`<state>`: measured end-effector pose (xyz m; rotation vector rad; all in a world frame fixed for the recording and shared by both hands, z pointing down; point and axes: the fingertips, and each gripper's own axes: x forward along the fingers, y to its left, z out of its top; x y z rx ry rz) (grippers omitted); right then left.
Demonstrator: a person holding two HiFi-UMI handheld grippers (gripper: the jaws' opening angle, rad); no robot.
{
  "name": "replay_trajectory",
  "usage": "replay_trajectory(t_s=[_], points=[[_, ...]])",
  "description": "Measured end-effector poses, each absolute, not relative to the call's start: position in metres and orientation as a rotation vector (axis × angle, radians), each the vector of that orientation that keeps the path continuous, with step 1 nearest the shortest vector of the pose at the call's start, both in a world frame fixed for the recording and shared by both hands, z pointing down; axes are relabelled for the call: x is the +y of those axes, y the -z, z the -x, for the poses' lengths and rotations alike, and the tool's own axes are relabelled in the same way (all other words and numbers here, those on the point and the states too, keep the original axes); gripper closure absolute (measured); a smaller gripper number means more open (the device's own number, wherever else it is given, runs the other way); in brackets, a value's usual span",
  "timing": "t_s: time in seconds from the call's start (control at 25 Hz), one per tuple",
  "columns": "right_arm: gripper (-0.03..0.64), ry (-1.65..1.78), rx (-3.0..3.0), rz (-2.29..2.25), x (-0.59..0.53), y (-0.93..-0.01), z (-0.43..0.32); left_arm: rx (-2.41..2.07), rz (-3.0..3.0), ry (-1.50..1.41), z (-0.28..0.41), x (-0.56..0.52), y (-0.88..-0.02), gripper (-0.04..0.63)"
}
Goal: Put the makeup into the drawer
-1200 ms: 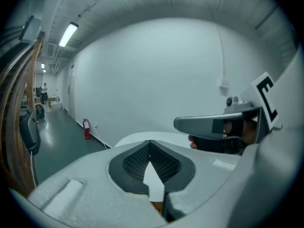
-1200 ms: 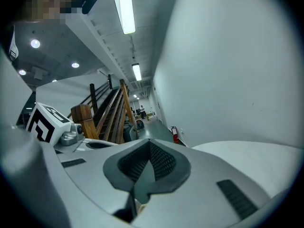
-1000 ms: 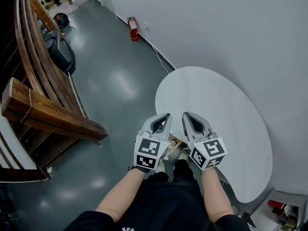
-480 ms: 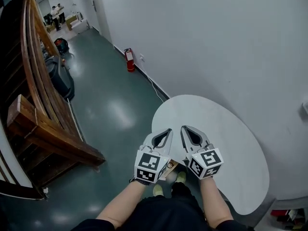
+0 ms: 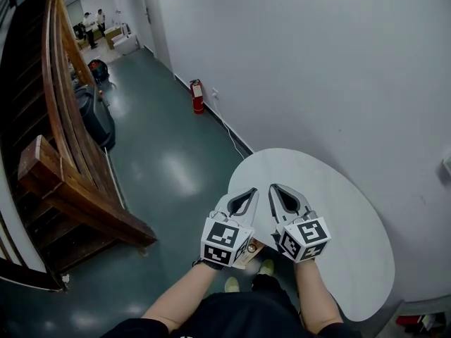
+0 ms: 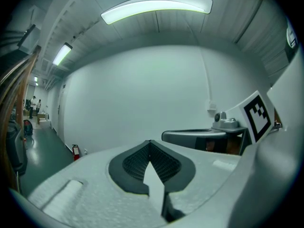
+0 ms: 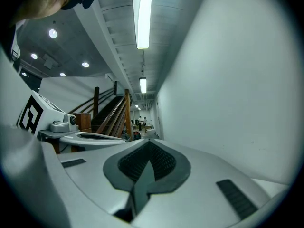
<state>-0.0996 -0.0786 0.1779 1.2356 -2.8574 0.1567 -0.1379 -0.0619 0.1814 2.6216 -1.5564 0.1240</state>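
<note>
No makeup and no drawer show in any view. In the head view my left gripper (image 5: 248,192) and right gripper (image 5: 276,189) are held side by side at the near edge of a white round table (image 5: 345,217), pointing away from me. Both are shut with nothing between the pads. In the left gripper view the left gripper (image 6: 150,144) points at a bare white wall, and the right gripper (image 6: 204,137) crosses on its right. In the right gripper view the right gripper (image 7: 148,144) points along the corridor, and the left gripper (image 7: 90,137) lies on its left.
A white wall (image 5: 303,69) runs along the right. A wooden staircase (image 5: 63,153) rises on the left above a dark green floor (image 5: 162,160). A red fire extinguisher (image 5: 197,96) stands by the wall. People (image 5: 95,21) stand at the far end of the corridor.
The head view has tilted up and now shows more of the corridor and wall. The two grippers stay shut and side by side at the table's near edge.
</note>
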Motion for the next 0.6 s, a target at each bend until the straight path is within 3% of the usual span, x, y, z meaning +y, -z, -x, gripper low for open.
replay_trajectory(t_s=[0.6], points=[[0.603,-0.151,-2.863,-1.220,-0.0823,-0.1698,0.0968,-1.572,-2.612,-0.108,0.1373,-0.0665,-0.1730,0.584]])
